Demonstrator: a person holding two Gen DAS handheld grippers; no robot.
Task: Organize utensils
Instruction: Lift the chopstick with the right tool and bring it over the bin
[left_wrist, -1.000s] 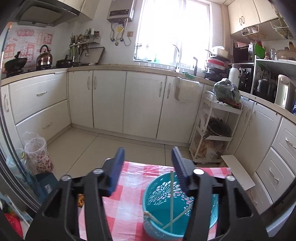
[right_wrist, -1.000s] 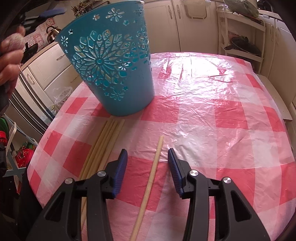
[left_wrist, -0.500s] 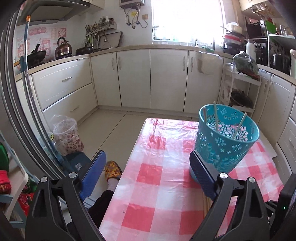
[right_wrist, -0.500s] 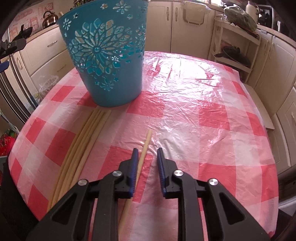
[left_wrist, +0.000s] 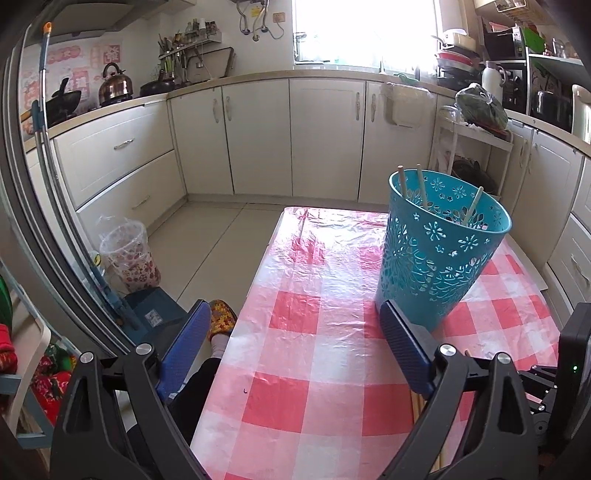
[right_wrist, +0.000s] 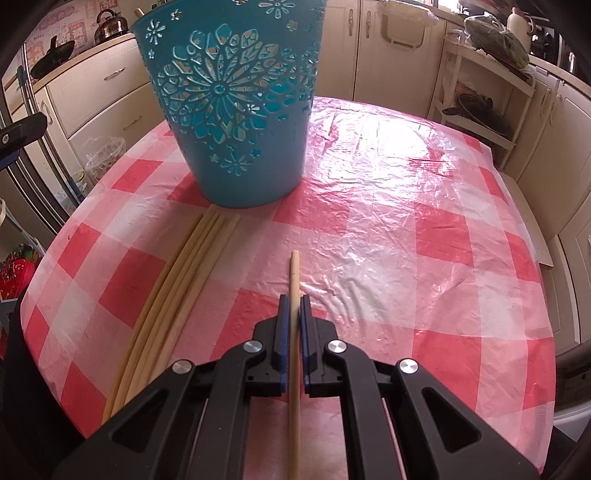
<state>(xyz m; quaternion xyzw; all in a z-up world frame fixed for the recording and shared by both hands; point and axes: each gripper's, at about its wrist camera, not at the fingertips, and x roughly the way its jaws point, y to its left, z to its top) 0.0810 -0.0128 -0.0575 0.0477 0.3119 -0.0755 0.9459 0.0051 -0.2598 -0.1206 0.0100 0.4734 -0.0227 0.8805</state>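
table (right_wrist: 388, 229) carries the basket (right_wrist: 229, 110) at 11 o'clock, spare sticks (right_wrist: 177, 280) lying at 9. right claw (right_wrist: 294, 302) clamps one chopstick (right_wrist: 294, 273); left claw (left_wrist: 295, 332) gapes empty. lift level, tip upright, drop over the rim without nudging the basket.

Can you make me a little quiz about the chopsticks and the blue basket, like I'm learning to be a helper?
1. True or false: the right gripper is shut on a single chopstick.
2. Which gripper has nothing between its fingers? A) left B) right
3. Fill in: the chopsticks already tidied away stand in the blue ____.

Key:
1. True.
2. A: the left gripper is wide open over the checked tablecloth.
3. Basket; three chopstick tips poke above its rim, while a bundle of chopsticks lies on the table.
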